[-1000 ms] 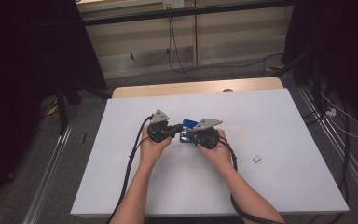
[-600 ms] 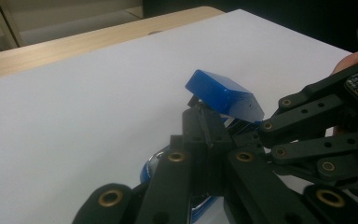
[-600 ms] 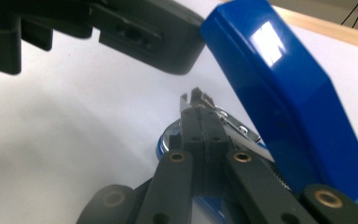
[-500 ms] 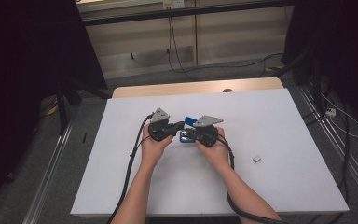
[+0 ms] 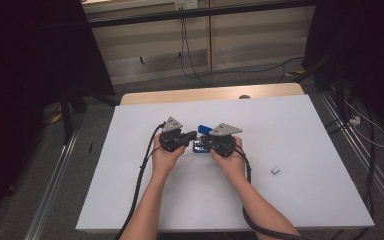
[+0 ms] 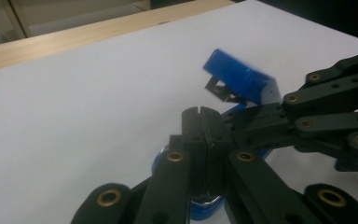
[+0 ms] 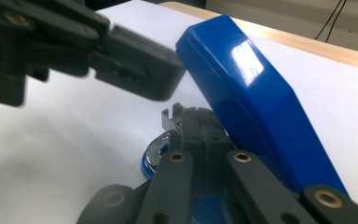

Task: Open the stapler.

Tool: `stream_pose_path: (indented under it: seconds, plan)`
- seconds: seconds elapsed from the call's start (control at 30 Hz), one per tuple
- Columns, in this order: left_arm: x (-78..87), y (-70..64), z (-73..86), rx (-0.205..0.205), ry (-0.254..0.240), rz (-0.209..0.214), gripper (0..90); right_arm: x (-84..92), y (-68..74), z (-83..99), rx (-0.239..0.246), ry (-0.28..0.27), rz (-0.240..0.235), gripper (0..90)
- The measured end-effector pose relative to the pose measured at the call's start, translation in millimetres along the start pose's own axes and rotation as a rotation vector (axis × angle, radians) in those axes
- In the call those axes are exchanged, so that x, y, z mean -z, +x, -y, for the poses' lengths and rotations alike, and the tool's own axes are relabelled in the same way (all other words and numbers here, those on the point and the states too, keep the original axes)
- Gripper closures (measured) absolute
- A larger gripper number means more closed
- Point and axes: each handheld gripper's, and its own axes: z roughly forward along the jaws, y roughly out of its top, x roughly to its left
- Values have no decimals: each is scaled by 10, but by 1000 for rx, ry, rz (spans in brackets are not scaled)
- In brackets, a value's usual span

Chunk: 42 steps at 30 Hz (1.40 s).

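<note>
Fingers point(image 6: 200, 122) of both grippers are pressed shut, meeting over the opened blue stapler point(image 5: 202, 138) on the counter point(image 5: 305, 150).

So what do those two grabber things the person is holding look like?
Both the left gripper and the right gripper are black, each with a grey three-cornered plate on top. Their jaws are flat black bars joined by brass-coloured pins. A thick black cable trails from each gripper. The person's forearms are bare, with no sleeves.
</note>
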Motion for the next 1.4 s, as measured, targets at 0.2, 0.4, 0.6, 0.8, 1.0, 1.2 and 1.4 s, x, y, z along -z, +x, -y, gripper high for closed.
stream_pose_path:
  seconds: [0.2,0.4,0.6,0.8,1.0,1.2,1.4]
  plan:
    - [-91,-13,56,-15,22,-3,899,17,-1,-9,8,1,9,900]
    - [-101,-11,66,-29,19,-8,900,26,15,-13,14,-3,26,900]
    - [-153,-21,114,-56,46,-26,900,13,38,-41,11,7,40,900]
    - [-159,-6,140,-38,35,-16,900,40,76,-77,11,-9,91,900]
    - [-187,-66,132,-76,39,-44,900,83,86,-112,22,-5,142,900]
    - [-223,-141,119,-100,57,-68,900,189,47,-151,2,-7,212,900]
    - [-225,-123,123,-70,53,-52,900,298,-41,-139,-4,-2,242,900]
